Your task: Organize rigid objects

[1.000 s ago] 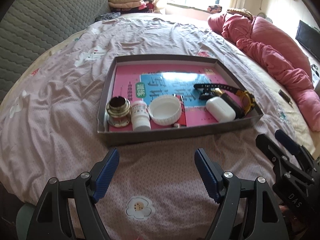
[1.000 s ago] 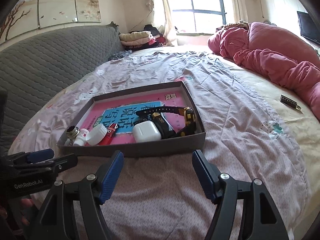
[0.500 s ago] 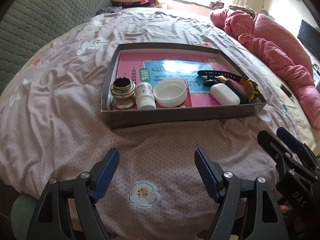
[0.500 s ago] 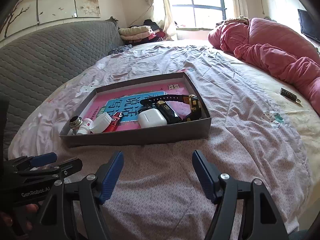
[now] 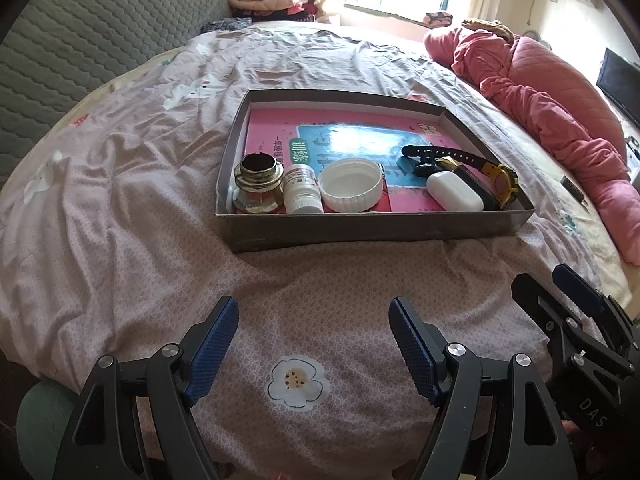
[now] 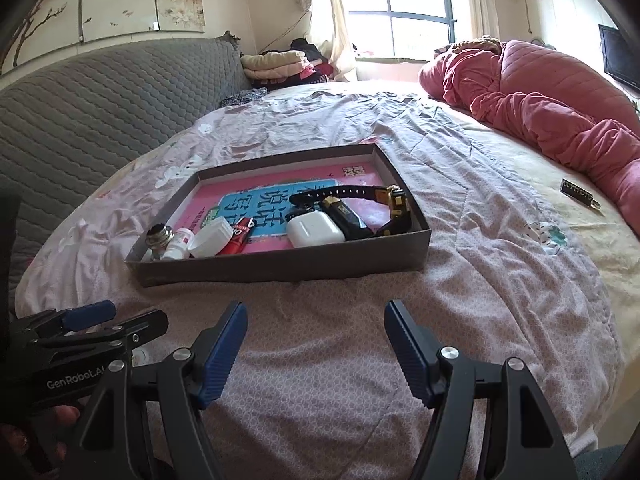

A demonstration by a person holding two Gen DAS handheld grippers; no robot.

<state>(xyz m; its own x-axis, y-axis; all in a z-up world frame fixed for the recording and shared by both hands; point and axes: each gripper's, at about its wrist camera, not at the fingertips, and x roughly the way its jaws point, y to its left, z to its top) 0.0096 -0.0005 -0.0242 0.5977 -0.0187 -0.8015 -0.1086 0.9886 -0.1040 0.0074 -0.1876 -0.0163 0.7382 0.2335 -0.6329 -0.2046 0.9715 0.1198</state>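
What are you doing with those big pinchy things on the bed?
A person is tidying small hard things into a shallow box on the bed. Inside it sit a metal jar, a little white bottle, a white lid, a white case and a black and yellow watch. The left gripper and the right gripper hover in front of the box, jaws open and holding nothing.

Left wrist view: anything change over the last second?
Only the framing: the shallow grey cardboard box sits higher and further off in both views, so both grippers drew back from it. Nothing was gripped or released. The left gripper and right gripper stay open and empty. The white earbud case, black and yellow wristwatch, white ribbed lid and brass jar lie unmoved.
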